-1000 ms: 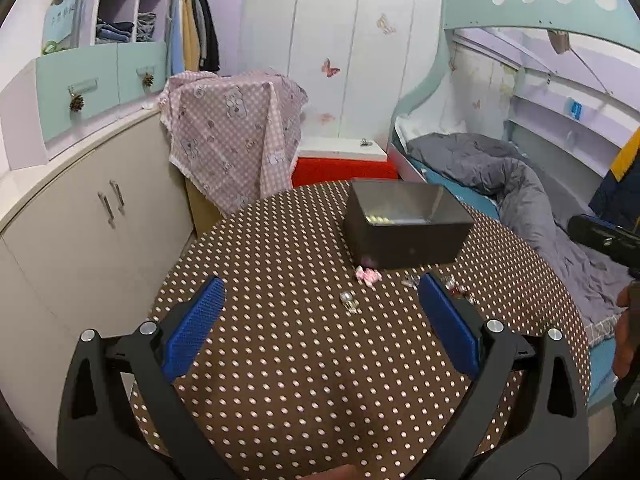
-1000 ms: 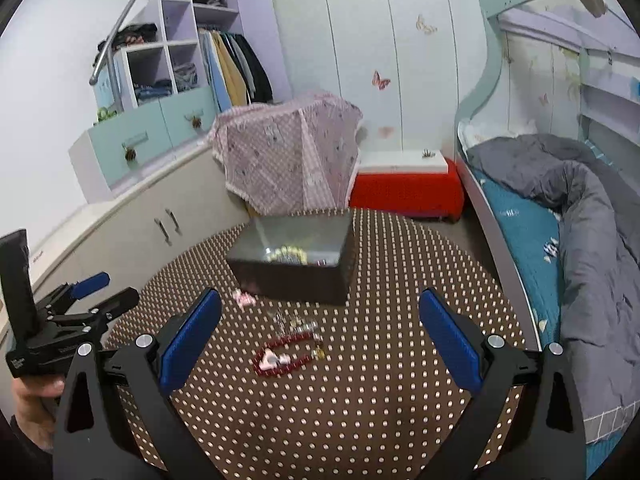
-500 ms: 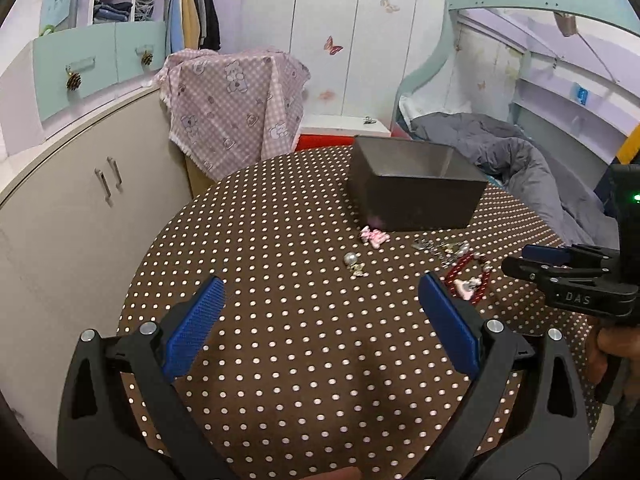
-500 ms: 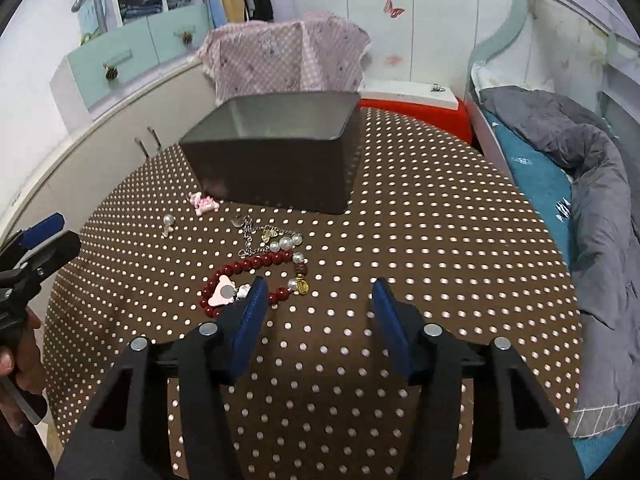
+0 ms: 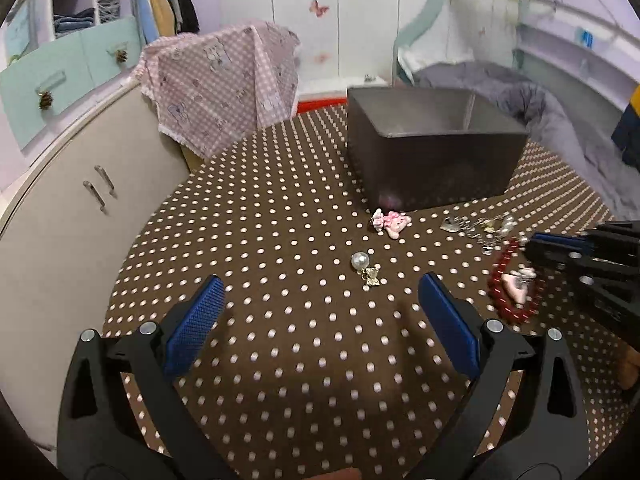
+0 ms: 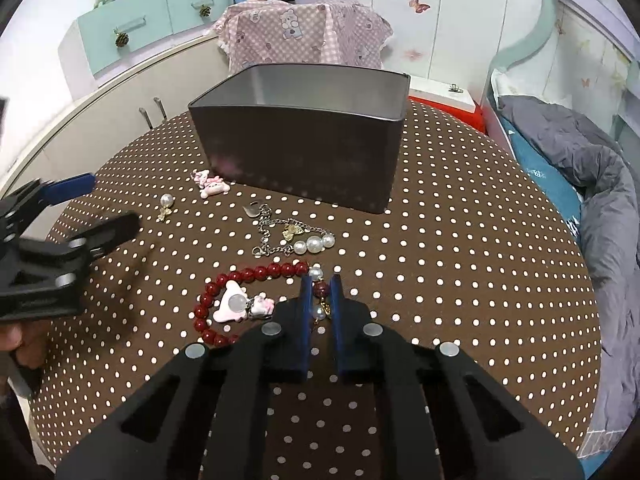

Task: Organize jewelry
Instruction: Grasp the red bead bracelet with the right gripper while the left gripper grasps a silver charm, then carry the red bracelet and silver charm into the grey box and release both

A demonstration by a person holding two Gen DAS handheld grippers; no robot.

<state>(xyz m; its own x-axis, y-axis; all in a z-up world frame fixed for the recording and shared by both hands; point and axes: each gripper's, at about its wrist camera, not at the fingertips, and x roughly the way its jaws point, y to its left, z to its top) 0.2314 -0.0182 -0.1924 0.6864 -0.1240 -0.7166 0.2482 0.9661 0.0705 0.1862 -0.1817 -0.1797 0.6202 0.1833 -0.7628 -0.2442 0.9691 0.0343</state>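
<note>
The left gripper (image 5: 320, 300) is hovering over the dotted table (image 5: 280, 360) with its fingers spread wide, gripping nothing. Just ahead of it a pearl earring (image 5: 361, 261) is lying, and past that a pink charm (image 5: 394, 222) is sitting close to the dark box (image 6: 304, 152). Right of the charm, a silver chain with pearls (image 6: 292, 236) is resting in front of the box. Nearer, the red bead bracelet (image 6: 256, 274) is curling on the cloth, and the right gripper (image 6: 321, 286) is pinching nearly closed on its red bead at the right end.
</note>
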